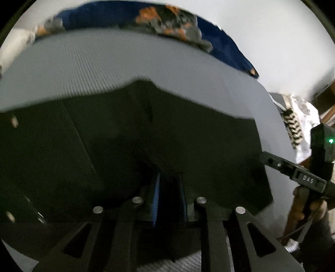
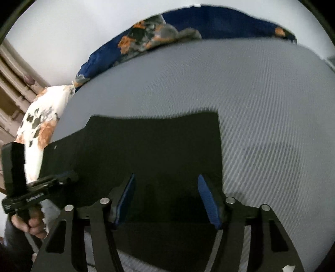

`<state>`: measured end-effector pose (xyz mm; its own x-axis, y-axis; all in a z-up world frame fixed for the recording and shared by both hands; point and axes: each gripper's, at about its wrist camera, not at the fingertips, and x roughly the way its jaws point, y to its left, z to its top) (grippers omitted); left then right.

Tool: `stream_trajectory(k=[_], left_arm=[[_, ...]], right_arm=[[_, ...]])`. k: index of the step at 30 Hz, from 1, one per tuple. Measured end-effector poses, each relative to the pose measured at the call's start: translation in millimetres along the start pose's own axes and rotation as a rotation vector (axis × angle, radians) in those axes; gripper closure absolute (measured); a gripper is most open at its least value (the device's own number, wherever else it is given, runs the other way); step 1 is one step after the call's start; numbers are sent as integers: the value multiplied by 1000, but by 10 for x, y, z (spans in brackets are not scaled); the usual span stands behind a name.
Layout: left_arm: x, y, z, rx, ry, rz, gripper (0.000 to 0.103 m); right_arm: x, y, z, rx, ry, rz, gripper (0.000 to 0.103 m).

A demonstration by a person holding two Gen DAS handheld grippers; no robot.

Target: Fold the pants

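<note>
On a bed covered in a pale grey ribbed sheet (image 2: 261,100), dark pants (image 2: 150,150) lie spread flat, both grippers tilted down over their near edge. In the right wrist view, the right gripper (image 2: 166,198) has its blue-padded fingers (image 2: 206,198) spread apart above the dark cloth, with cloth showing between them and not pinched. This view also shows the left gripper (image 2: 62,177) at the far left, a hand (image 2: 31,223) around its handle, and a white floral pillow (image 2: 39,123) beside the bed. The left wrist view shows the left gripper's own fingers (image 1: 156,198) drawn close together with only a narrow dark gap; whether they pinch the cloth cannot be told in the dim, blurred picture. Only here does the right gripper (image 1: 263,157) appear from outside, at the right edge of the pants. Both views show a blue, orange and grey blanket (image 1: 167,18) bunched at the far side of the bed.
</note>
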<state>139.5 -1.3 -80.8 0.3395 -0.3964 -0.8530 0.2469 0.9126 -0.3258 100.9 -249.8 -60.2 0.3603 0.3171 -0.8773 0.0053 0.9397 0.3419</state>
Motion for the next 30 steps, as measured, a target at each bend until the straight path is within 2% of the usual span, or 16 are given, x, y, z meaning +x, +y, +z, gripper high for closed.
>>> stream_trajectory(k=[4, 6, 9, 14, 23, 28, 30], left_arm=[[-32, 43, 187, 13, -72, 7, 84], [28, -1, 288, 28, -84, 5, 84], [179, -107, 418, 58, -72, 4, 84], [536, -112, 561, 59, -9, 39, 84], [552, -117, 551, 95, -1, 50, 83], [409, -189, 388, 110, 8, 51, 70], [326, -230, 276, 129, 9, 44, 69]], right_arm=[[89, -1, 271, -41, -29, -66, 58], [164, -19, 359, -49, -29, -103, 61], [298, -59, 444, -57, -14, -139, 65], [409, -51, 473, -78, -7, -168, 65], [398, -55, 459, -59, -13, -160, 65], [325, -24, 437, -65, -19, -152, 65], [257, 0, 409, -76, -28, -157, 65]])
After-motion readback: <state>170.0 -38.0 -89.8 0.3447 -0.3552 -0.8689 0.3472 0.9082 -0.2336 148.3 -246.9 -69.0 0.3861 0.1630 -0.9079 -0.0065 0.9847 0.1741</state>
